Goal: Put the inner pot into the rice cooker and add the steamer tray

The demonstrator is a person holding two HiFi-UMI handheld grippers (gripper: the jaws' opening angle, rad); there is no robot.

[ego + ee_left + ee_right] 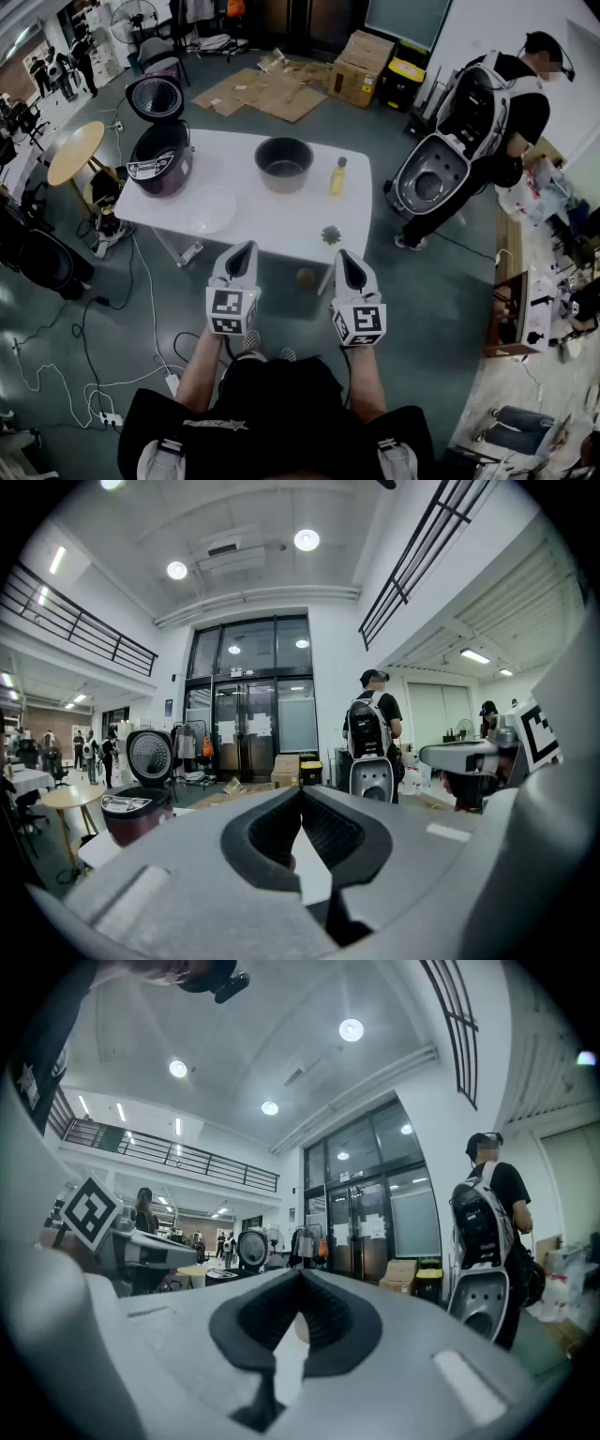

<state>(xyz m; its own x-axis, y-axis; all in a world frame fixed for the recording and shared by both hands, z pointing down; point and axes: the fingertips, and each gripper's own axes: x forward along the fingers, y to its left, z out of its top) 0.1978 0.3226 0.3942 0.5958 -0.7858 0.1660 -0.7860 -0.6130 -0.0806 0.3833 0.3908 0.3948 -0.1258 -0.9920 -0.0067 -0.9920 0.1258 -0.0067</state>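
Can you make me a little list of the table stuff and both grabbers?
Table: white
Rice cooker: table's left end, lid up
Inner pot: on table, outside cooker
Steamer tray: on table, beside cooker
Yellow bottle: right of pot
Left gripper: shut, empty, in front of table
Right gripper: shut, empty, in front of table
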